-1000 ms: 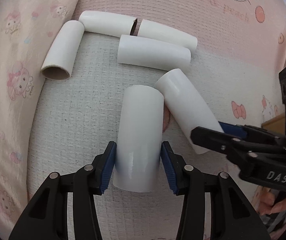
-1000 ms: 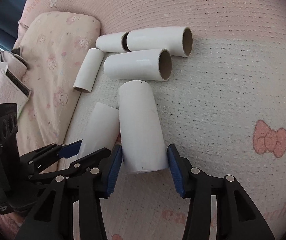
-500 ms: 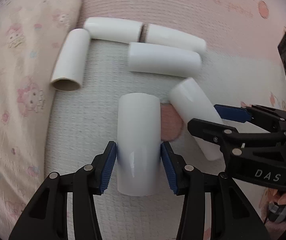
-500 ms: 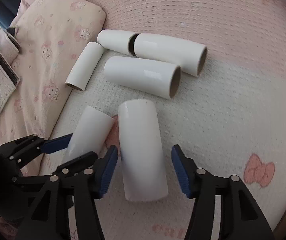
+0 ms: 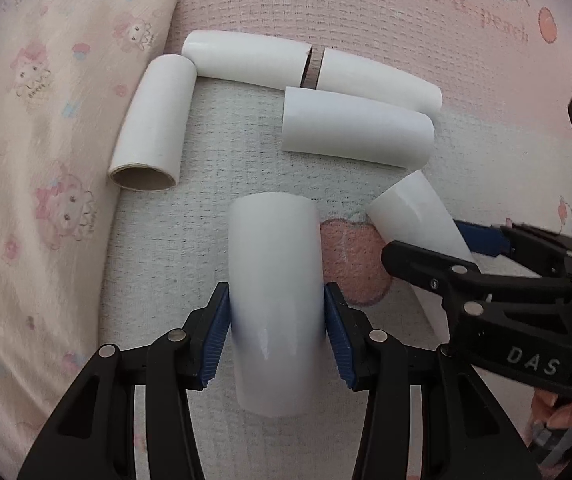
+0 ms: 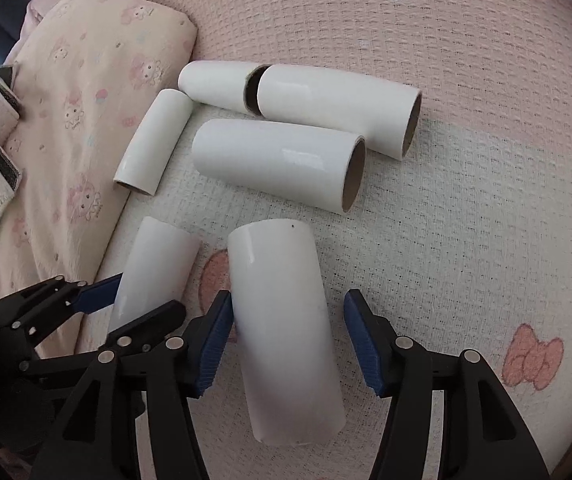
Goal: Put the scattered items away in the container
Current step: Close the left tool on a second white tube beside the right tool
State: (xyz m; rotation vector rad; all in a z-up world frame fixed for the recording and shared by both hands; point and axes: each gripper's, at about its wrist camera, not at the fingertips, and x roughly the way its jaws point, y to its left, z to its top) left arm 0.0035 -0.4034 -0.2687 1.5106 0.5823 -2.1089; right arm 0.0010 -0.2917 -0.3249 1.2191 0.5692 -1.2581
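White cardboard tubes lie scattered on a pink-and-cream bed cover [image 6: 466, 208], six in all. The left tongs [image 5: 277, 334] grip one tube [image 5: 276, 300] by its sides, both blue pads pressed against it, so the pick-up step is in hand on that side. The right tongs [image 6: 288, 346] straddle a second tube [image 6: 282, 320]: the left pad touches it, the right pad stands clear with a gap, so these tongs are wide and hold nothing. Four more tubes wait farther off: a short one [image 6: 152, 148] at the far left beside a printed pillow [image 6: 86, 92], two end to end [image 6: 338, 108], and one [image 6: 278, 160] just nearer. No container shows in either view, so its contents cannot be told. Next, the right tongs probably need to close squarely before both tubes are lifted and carried.
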